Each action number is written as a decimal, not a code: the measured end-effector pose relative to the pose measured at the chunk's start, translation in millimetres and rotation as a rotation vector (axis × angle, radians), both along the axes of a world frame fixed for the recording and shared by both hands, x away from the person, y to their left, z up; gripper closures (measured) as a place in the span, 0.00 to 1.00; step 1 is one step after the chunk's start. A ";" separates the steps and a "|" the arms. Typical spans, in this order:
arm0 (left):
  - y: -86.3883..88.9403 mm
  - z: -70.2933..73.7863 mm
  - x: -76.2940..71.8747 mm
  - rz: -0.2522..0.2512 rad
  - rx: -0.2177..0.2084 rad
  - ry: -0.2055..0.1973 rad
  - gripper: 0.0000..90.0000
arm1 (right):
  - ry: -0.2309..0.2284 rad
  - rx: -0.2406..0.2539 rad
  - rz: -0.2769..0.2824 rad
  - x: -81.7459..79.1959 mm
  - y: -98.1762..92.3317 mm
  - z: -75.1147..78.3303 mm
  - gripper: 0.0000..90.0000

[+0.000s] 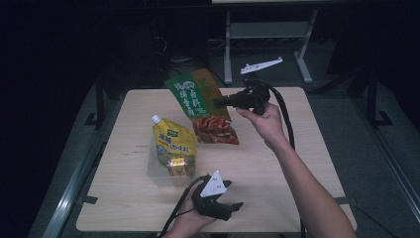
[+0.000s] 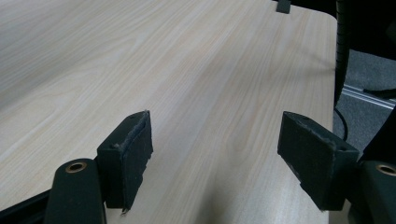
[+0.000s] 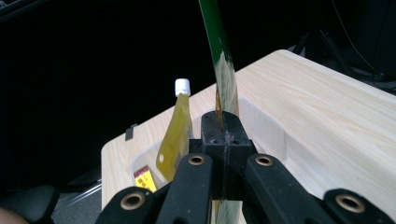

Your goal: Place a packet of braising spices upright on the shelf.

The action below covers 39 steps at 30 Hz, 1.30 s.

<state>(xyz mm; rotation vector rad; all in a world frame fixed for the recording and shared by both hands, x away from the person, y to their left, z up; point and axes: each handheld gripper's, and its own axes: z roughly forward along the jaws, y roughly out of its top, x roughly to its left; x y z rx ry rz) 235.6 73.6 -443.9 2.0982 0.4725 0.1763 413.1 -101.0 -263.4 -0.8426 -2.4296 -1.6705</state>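
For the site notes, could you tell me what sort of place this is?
Probably a lab or workshop set up for recording: a small wooden table on dark floor, a metal stand behind it, and cabled grippers, the left gripper included.

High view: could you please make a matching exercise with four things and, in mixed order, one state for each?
Things:
1. green snack bag
2. yellow spout pouch
3. left gripper
4. clear plastic bin

States:
A. jaws apart over bare table
B. standing upright in the bin
C. resting on the table, holding the pouch
D. clamped and lifted by the right gripper

Pairs: 1-D, 2-B, 3-A, 4-C
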 end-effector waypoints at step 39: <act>5.5 1.9 2.8 -0.008 -0.019 0.003 0.29 | 0.055 -0.018 0.067 56.3 100.4 -55.2 1.00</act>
